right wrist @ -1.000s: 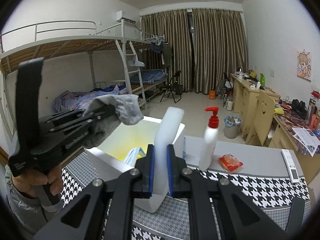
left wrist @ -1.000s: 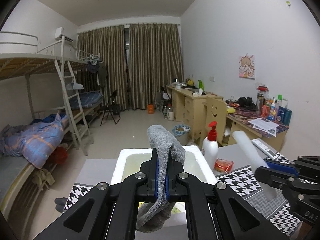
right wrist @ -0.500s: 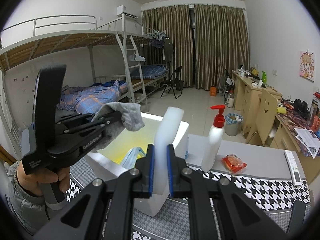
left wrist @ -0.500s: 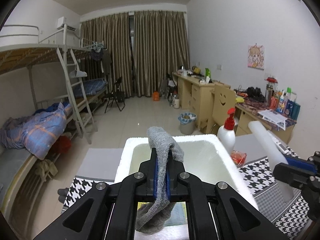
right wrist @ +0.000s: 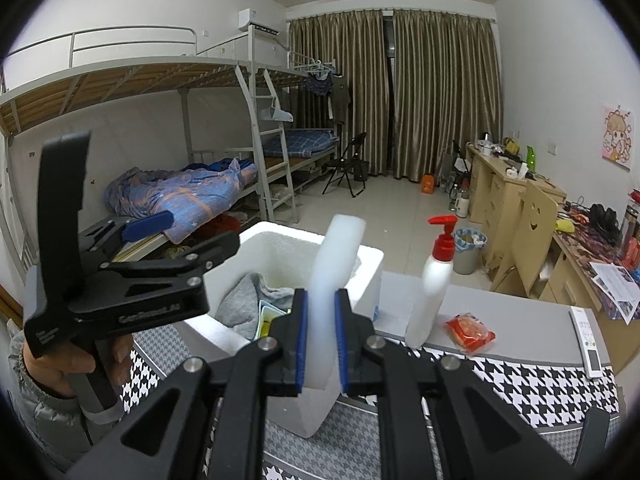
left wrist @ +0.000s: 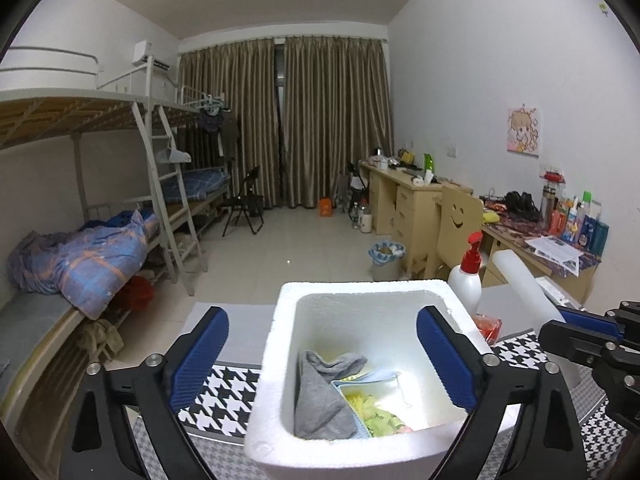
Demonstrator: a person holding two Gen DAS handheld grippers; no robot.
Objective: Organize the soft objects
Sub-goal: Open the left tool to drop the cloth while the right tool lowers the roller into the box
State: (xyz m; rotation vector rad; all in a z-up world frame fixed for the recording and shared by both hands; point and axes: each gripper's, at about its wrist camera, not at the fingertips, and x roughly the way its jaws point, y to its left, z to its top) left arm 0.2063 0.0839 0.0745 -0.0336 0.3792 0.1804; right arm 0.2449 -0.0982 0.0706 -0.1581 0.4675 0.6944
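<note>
Two grippers over the tabletop (right wrist: 520, 376), both pointed toward the white foam box (left wrist: 276, 364). Left gripper (left wrist: 322, 356) hovered right above the box with jaws opening, spread wide to either side of it, blue pads (left wrist: 200, 356) bare, nothing between them. Grey sock (left wrist: 320, 396) lay crumpled inside the box against its left wall, partly draped over a light-blue basket (left wrist: 360, 404) with yellowish stuff in it. Same sock (right wrist: 244, 304) seen from the right wrist view, slumped in the box just past the left gripper (right wrist: 192, 236), held by a hand (right wrist: 60, 364) in a grey sleeve. Right gripper (right wrist: 320, 340) had jaws clamped tight on a white foam strip (right wrist: 334, 264), standing upright and bent a little at the top, just beside the box's near corner. White pump bottle (right wrist: 434, 280) with red top stood on the tabletop to the right, red snack packet (right wrist: 468, 332) just beside it, remote (right wrist: 588, 340) farther out near the edge.
</note>
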